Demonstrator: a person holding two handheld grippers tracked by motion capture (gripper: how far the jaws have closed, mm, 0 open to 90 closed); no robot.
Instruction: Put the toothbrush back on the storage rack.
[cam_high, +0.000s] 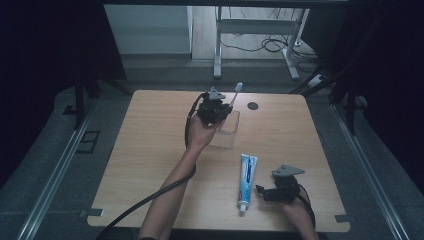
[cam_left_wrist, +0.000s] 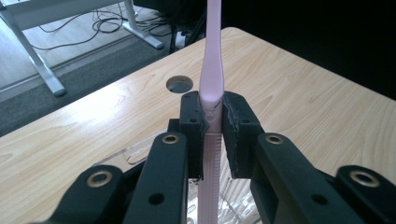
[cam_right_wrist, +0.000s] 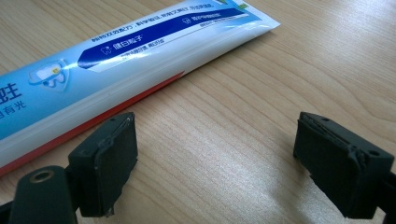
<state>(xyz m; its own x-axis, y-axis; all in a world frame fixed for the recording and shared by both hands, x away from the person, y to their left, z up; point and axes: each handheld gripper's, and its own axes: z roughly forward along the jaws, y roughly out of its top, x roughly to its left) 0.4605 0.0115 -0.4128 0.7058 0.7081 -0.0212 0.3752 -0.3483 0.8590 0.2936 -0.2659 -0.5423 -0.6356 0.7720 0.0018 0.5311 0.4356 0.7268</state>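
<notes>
My left gripper (cam_high: 216, 107) (cam_left_wrist: 213, 126) is shut on a pale pink toothbrush (cam_high: 236, 93) (cam_left_wrist: 213, 60), gripped partway along its handle, head pointing up and away. It hovers over a clear plastic cup (cam_high: 226, 131) near the table's middle; the handle's lower end reaches down over the cup's rim (cam_left_wrist: 135, 154). A white and blue toothpaste tube (cam_high: 247, 181) (cam_right_wrist: 107, 65) lies flat near the front of the table. My right gripper (cam_high: 261, 192) (cam_right_wrist: 215, 163) rests just right of the tube, jaws open with only bare wood between them.
A round cable hole (cam_high: 253, 105) (cam_left_wrist: 179, 84) sits in the wooden tabletop (cam_high: 150, 145) near its far edge. Beyond the table stand a white desk frame (cam_high: 260, 30) and loose cables on the floor.
</notes>
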